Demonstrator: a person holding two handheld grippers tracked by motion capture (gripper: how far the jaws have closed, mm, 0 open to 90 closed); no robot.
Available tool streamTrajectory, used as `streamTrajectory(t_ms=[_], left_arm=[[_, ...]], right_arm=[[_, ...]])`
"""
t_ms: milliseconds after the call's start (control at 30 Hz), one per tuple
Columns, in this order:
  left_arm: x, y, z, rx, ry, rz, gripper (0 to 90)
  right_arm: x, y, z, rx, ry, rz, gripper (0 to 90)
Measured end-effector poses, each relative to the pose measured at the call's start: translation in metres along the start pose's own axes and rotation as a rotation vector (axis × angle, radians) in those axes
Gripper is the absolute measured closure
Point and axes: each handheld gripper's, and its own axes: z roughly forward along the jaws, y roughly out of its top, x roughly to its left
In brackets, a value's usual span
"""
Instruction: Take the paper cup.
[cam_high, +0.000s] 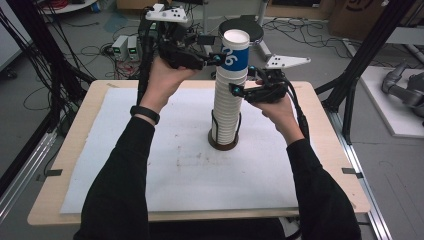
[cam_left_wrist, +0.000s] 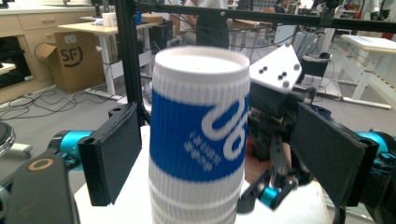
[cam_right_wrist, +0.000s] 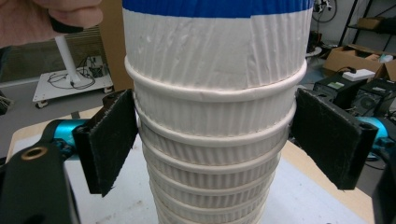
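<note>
Straddling the top cup (cam_high: 235, 50) with the left gripper (cam_high: 216, 59), jaws wide and clear of both sides of its blue band. Bracketing the stack of cups (cam_high: 227, 107) lower down with the right gripper (cam_high: 234, 90), jaws also parted, near the rims but perhaps not clamped. Standing mid-table in a dark holder (cam_high: 223, 144) on the white mat (cam_high: 150, 180). Risking a lift of several nested cups, or a toppled stack, from a loose lower hold. Nothing else near; wooden table (cam_high: 50, 200) edge bare.

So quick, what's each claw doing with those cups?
Left gripper: open, jaws either side of the blue-banded white paper cup.
Right gripper: open around the white cup stack.
</note>
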Motion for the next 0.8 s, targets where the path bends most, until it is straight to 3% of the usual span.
streamTrajectory(t_ms=[300,433,667,800], left_arm=[[0.004,0.012,0.018,-0.022,-0.016,-0.018,16.9],[0.006,0.014,0.026,-0.010,-0.021,-0.022,17.7],[0.009,0.015,0.031,-0.018,-0.020,-0.023,28.7],[0.010,0.015,0.029,-0.016,-0.020,-0.030,29.5]], right_arm=[[0.000,0.000,0.000,0.001,0.000,-0.003,15.5],[0.000,0.000,0.000,0.003,0.000,-0.002,15.5],[0.000,0.000,-0.001,0.003,-0.001,-0.009,15.5],[0.000,0.000,-0.001,0.002,-0.003,-0.010,15.6]])
